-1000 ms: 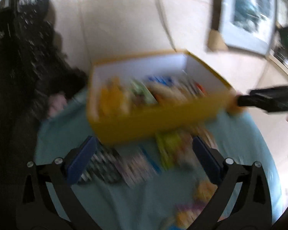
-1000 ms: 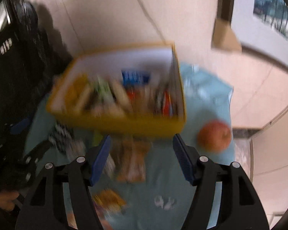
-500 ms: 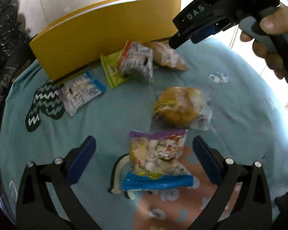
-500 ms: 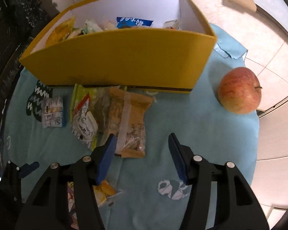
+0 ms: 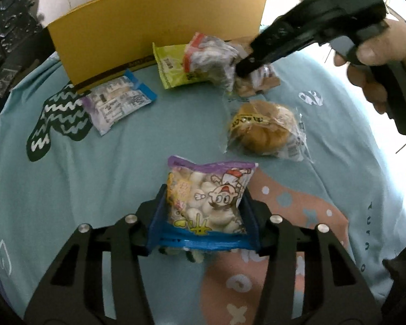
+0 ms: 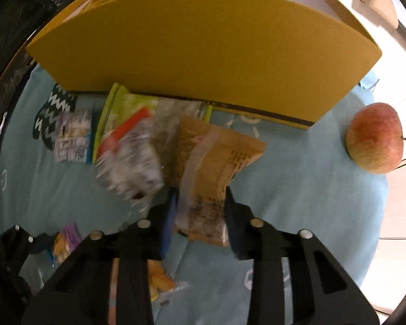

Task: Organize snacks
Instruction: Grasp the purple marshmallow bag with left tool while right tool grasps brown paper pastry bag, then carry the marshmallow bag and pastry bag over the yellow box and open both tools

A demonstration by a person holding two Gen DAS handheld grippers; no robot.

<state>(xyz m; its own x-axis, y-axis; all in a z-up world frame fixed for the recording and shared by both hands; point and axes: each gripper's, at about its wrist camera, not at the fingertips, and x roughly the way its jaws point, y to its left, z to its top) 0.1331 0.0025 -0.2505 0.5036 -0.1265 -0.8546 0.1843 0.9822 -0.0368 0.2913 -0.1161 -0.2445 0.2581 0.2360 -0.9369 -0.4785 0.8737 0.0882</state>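
Observation:
My left gripper (image 5: 204,211) is shut on a cartoon-printed marshmallow bag (image 5: 207,197) with a purple top and blue bottom, on the teal tablecloth (image 5: 121,162). My right gripper (image 6: 200,211) is shut on a brown cracker packet (image 6: 211,162) just in front of the yellow box (image 6: 203,46); it also shows in the left wrist view (image 5: 246,66), gripping the packet (image 5: 257,84). A clear red-edged packet (image 5: 208,54), a green packet (image 5: 173,67), a purple-blue packet (image 5: 116,103) and a wrapped bun (image 5: 265,130) lie loose on the cloth.
A red-yellow apple (image 6: 375,138) sits on the cloth right of the box. The yellow box (image 5: 154,24) stands at the table's far side with snacks inside. The round table edge (image 6: 389,216) runs close on the right.
Both grippers moved down and closed: the left one onto the marshmallow bag, the right one onto the brown cracker packet. The clear red-edged packet has shifted beside the right gripper.

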